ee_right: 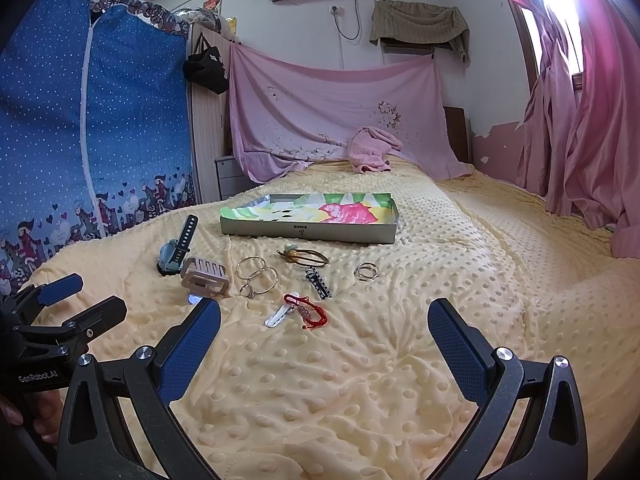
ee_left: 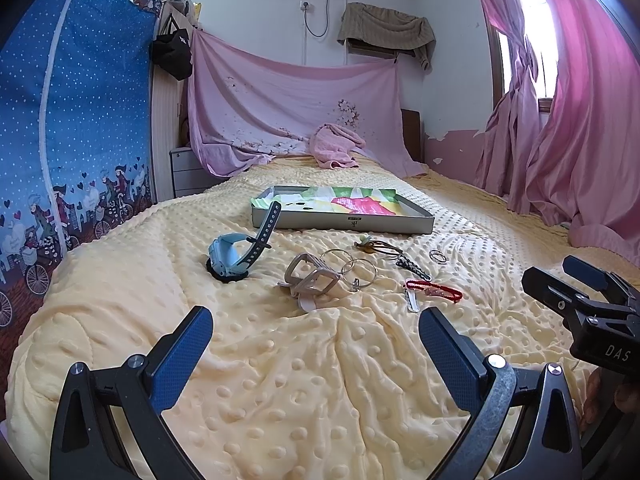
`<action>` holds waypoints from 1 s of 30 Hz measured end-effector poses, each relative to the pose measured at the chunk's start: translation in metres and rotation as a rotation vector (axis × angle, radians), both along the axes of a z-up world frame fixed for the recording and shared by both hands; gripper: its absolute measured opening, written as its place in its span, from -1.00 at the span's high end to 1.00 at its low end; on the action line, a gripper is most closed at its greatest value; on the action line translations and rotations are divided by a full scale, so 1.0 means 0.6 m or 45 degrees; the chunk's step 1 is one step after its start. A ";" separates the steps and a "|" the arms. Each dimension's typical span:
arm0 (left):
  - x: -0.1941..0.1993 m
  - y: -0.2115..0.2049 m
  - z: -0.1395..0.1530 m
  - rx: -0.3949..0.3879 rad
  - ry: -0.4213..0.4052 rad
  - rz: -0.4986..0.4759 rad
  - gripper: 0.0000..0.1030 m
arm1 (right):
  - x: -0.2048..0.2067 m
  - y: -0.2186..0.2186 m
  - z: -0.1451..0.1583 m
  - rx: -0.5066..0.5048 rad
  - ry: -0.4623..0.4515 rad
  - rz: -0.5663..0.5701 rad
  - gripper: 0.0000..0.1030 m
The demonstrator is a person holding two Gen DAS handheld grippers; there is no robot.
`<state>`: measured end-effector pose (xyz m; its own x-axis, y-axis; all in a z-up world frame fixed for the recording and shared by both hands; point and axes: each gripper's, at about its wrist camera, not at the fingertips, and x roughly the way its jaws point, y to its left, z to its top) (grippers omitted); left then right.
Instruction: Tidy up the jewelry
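Jewelry lies on a yellow dotted blanket [ee_left: 304, 380] before a shallow box tray [ee_left: 348, 224] with a colourful lining, also in the right wrist view [ee_right: 308, 232]. A blue watch [ee_left: 232, 258], a beige hair claw [ee_left: 310, 278], silver hoops [ee_left: 352, 268], a red string bracelet [ee_left: 434, 291] on a silver clip, a black clip [ee_left: 412, 266], a brown hair tie [ee_left: 376, 245] and rings [ee_left: 437, 256] lie there. My left gripper [ee_left: 316, 332] is open and empty, short of the claw. My right gripper [ee_right: 324, 326] is open and empty, just short of the bracelet [ee_right: 306, 308].
A blue dotted wardrobe [ee_left: 80, 120] stands at the left. A pink sheet [ee_left: 292, 104] hangs behind the bed and a pink towel [ee_left: 336, 146] lies at its head. Pink curtains [ee_left: 580, 120] hang at the right. The right gripper shows at the left view's right edge [ee_left: 580, 296].
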<state>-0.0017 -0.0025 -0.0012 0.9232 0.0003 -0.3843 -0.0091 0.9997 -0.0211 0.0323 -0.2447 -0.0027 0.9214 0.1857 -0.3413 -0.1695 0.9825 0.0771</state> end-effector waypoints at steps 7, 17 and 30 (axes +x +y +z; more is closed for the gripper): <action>0.001 0.000 0.000 0.001 0.000 0.000 -1.00 | 0.002 -0.003 -0.004 0.000 -0.001 0.001 -0.98; 0.001 0.001 0.001 0.001 0.002 0.000 -1.00 | 0.002 -0.004 -0.003 0.000 0.000 0.001 -0.98; 0.000 0.000 0.000 0.000 0.001 0.000 -1.00 | 0.001 -0.003 -0.003 0.000 -0.001 0.001 -0.98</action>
